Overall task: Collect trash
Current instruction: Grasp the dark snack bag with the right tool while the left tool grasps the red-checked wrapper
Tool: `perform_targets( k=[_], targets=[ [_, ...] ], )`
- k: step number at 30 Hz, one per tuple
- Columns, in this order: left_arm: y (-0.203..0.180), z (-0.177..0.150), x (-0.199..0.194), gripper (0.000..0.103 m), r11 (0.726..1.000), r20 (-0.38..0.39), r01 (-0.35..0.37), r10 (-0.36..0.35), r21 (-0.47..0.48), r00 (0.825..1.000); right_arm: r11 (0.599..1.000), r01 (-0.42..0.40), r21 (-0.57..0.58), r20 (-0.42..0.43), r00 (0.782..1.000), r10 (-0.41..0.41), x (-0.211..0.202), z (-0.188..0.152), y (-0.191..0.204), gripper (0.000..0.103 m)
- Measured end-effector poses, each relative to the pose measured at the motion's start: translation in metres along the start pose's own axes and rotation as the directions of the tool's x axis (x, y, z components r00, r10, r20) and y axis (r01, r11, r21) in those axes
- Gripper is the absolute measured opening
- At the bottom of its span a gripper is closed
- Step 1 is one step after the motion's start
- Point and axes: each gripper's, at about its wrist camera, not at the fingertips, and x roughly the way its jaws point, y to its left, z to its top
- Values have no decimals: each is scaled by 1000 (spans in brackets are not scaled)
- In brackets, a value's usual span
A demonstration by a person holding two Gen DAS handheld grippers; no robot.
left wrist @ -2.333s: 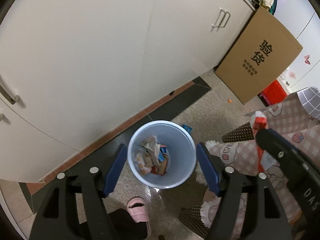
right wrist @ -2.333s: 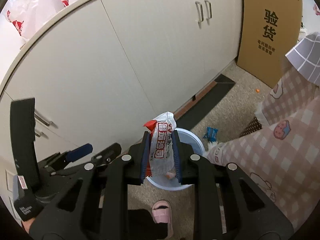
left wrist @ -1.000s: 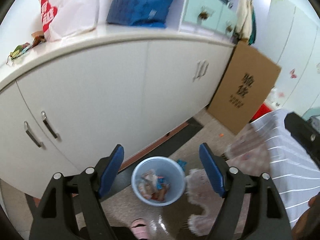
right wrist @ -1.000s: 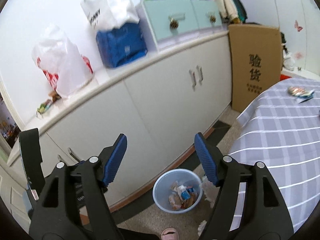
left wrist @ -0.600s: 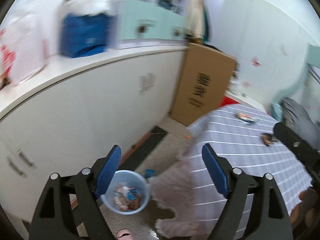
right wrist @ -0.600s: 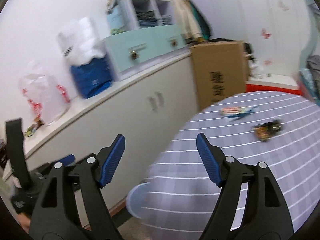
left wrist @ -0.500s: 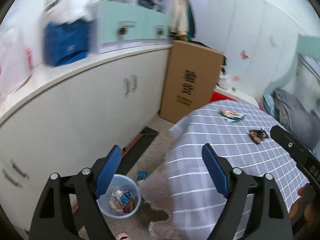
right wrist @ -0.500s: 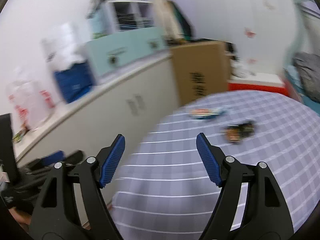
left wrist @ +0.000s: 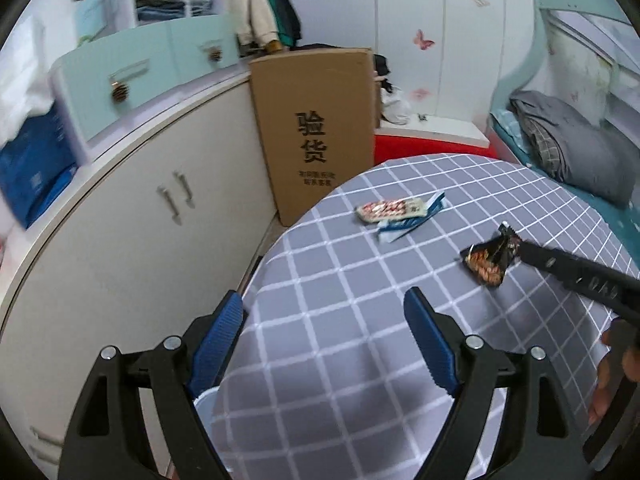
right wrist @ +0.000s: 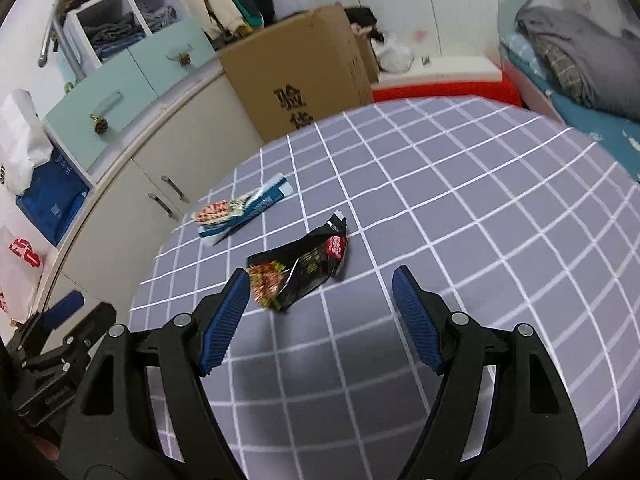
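Observation:
A black snack wrapper (right wrist: 301, 270) lies on the grey checked tablecloth (right wrist: 460, 216), just beyond my open, empty right gripper (right wrist: 320, 304). It also shows in the left wrist view (left wrist: 490, 260), partly behind the right gripper's arm (left wrist: 576, 276). Farther left lie a red-patterned wrapper (right wrist: 216, 212) and a blue-white wrapper (right wrist: 256, 206), touching; both show in the left wrist view, red (left wrist: 390, 209) and blue (left wrist: 412, 220). My left gripper (left wrist: 324, 336) is open and empty over the table's near left edge. The blue bin's rim (left wrist: 202, 400) peeks out below the tablecloth.
White cabinets (left wrist: 120, 240) run along the left, with a brown cardboard box (left wrist: 316, 128) leaning at their far end. A red crate (right wrist: 440, 88) and a bed with grey bedding (right wrist: 580, 36) stand behind the table.
Both grippers rose from over the bin and swung right to face the table. The right gripper let go of the red-white wrapper it held and stands open; the black wrapper is now close.

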Motion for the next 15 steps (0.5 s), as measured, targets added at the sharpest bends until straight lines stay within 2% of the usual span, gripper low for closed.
perform_targets(
  k=[2, 4, 7, 12, 13, 15],
  targets=[
    [-4, 9, 13, 81, 1000, -13, -10, 10, 8, 1000, 1000, -3, -9, -30, 1000, 2, 13, 2, 0, 73],
    [-7, 18, 22, 81, 1000, -12, -13, 13, 14, 1000, 1000, 4, -30, -42, 999, -5, 22, 3, 3, 68],
    [-9, 31, 41, 81, 1000, -19, 21, -21, 10, 1000, 998, 18, -67, -48, 999, -21, 29, 7, 7, 37],
    [1, 53, 71, 80, 995, -49, 80, -83, -64, 995, 993, 12, -120, -56, 998, -19, 38, 18, 10, 30],
    [2, 56, 77, 80, 995, -48, 82, -85, -63, 995, 992, 11, -122, -55, 998, -18, 39, 21, 10, 29],
    [-3, 62, 89, 73, 994, -74, 107, -107, 3, 992, 992, 12, -128, -46, 999, -18, 41, 27, 9, 29]
  ],
)
